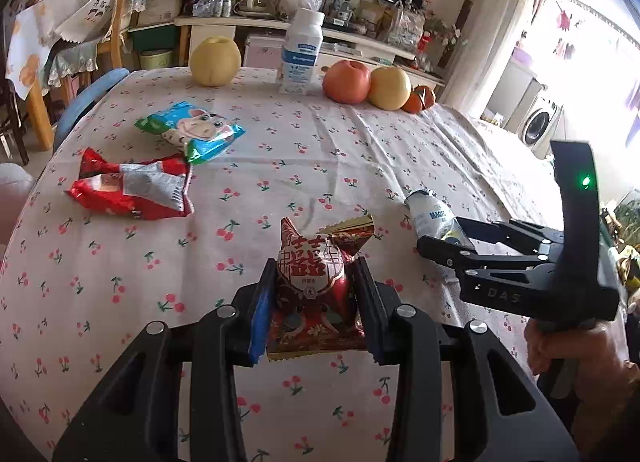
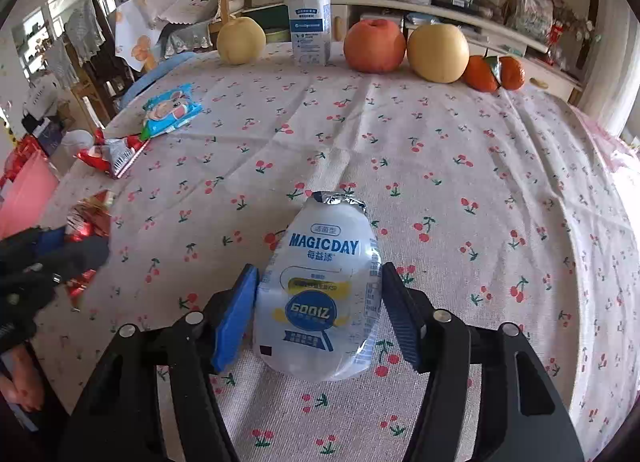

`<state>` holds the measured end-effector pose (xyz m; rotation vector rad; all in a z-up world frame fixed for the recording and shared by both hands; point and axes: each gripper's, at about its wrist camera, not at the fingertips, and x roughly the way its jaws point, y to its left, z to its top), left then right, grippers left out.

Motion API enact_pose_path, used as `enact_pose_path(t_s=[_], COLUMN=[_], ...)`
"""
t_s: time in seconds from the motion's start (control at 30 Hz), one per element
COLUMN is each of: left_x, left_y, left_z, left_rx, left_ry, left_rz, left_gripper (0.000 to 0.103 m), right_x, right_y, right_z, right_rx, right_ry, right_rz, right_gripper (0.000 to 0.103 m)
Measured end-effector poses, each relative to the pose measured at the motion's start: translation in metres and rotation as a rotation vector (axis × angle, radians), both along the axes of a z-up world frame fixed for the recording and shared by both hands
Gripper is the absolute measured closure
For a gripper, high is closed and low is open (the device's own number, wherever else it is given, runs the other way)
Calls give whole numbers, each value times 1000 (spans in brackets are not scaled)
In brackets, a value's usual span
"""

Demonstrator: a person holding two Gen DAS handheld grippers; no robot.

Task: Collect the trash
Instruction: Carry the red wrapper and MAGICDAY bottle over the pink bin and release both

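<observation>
Red foil wrapper (image 1: 310, 294) pinched between left gripper (image 1: 312, 302) pads, low over the cherry-print counter (image 1: 360, 149), likely for carrying off | white yoghurt bottle (image 2: 320, 294) lies between right gripper (image 2: 320, 310) pads, contact on both sides uncertain, can't tell if clamped | no bin visible; two more wrappers (image 1: 160, 169) wait far left.

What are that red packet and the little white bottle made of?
The red packet looks like glossy metallised plastic film: it glints and has crimped gold edges. The white bottle seems thin plastic in a printed shrink sleeve, with a crinkled silver foil lid.
</observation>
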<state>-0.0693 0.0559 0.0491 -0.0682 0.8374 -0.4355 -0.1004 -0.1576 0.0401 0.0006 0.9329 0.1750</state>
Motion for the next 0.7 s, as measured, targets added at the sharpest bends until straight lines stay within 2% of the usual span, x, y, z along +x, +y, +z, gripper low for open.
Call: enact_pose_path(t_s=[0.4,0.7], left_x=[-10,-12], left_y=[29,65], left_z=[12,29], left_rx=[-59,-125], left_ry=[-47,-87], left_rz=[22,67], left_gripper=[63,63], right_x=[-9,-25], right_y=[12,35], right_z=[8,45], right_rx=[-42,57], right_ry=[-86,-164], right_rz=[-9,24], right_gripper=[41,41])
